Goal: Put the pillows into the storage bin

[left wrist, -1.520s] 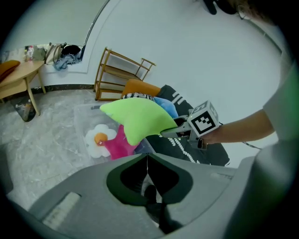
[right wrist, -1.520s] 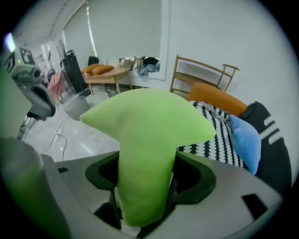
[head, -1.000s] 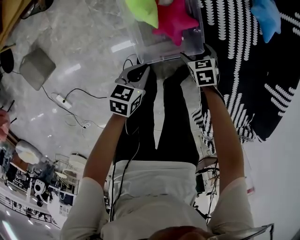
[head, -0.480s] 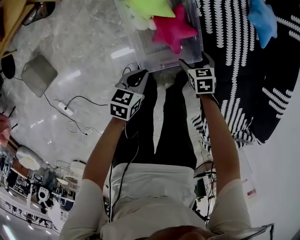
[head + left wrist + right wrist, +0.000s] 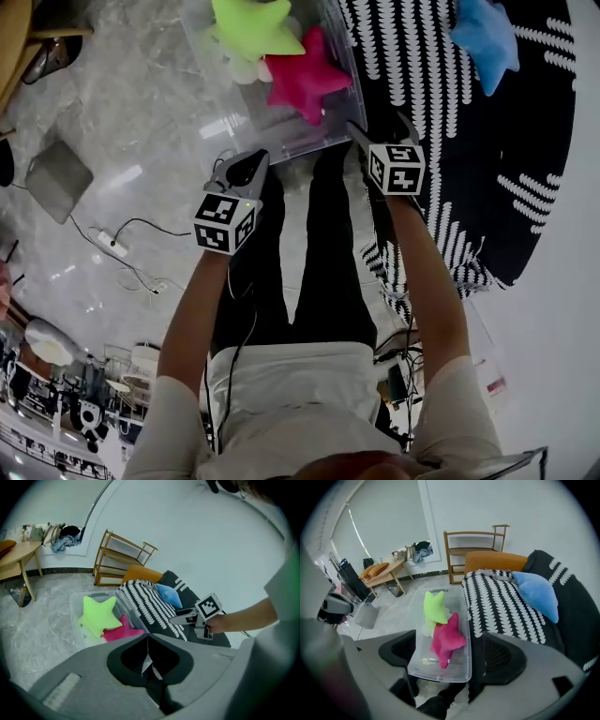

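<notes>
Two pillows (image 5: 305, 82) are sitting in the bin (image 5: 281, 141); the blue pillow (image 5: 486, 39) is waiting for my reach next. Left fingers (image 5: 84, 686) are pressing together, right fingers (image 5: 520, 667) standing spread, empty.

The pale marble floor (image 5: 141, 94) carries the clear storage bin (image 5: 281, 141), a flat grey pad (image 5: 58, 178) and loose cables (image 5: 131, 230), while just beside the bin a black-and-white patterned cover (image 5: 412, 56) holds a blue pillow (image 5: 485, 37)
</notes>
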The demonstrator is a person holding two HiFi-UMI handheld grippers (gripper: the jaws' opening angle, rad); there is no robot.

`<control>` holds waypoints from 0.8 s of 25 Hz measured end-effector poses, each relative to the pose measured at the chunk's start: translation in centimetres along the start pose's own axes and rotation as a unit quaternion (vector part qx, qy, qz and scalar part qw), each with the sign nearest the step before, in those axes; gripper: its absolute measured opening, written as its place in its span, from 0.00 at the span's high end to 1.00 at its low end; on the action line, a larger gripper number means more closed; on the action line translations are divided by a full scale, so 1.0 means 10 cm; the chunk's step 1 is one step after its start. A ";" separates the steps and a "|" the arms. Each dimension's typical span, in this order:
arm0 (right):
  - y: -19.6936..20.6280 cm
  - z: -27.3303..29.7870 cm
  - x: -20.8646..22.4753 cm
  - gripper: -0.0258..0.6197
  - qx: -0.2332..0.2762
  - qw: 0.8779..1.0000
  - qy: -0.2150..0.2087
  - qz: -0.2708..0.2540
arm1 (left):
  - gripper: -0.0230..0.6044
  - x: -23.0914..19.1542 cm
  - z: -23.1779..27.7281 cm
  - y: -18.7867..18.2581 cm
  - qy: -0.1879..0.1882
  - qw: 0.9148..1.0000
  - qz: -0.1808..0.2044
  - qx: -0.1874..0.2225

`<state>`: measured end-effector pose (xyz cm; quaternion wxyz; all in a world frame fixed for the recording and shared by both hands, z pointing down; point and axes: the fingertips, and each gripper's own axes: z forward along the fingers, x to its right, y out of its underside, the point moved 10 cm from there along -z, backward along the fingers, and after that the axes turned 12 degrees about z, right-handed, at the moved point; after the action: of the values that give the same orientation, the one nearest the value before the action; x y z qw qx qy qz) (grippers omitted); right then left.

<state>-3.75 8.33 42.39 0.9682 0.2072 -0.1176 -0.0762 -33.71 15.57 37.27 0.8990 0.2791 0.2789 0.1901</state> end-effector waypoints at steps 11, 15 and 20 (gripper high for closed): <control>-0.24 -0.11 1.25 0.28 0.001 1.000 0.016 0.015 | 0.94 0.67 0.86 -0.58 -0.004 1.000 -0.015 0.014; -0.32 -0.20 1.71 0.28 0.003 1.000 0.011 0.013 | 0.94 0.99 1.21 -0.77 -0.004 1.000 -0.014 0.011; -0.48 -0.22 2.31 0.28 0.007 1.000 0.018 0.009 | 0.94 1.28 1.64 -1.04 -0.003 1.000 -0.015 0.012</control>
<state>18.53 0.29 42.95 0.9694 0.2139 -0.1028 -0.0635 -11.93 7.41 37.26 0.8993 0.2861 0.2822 0.1727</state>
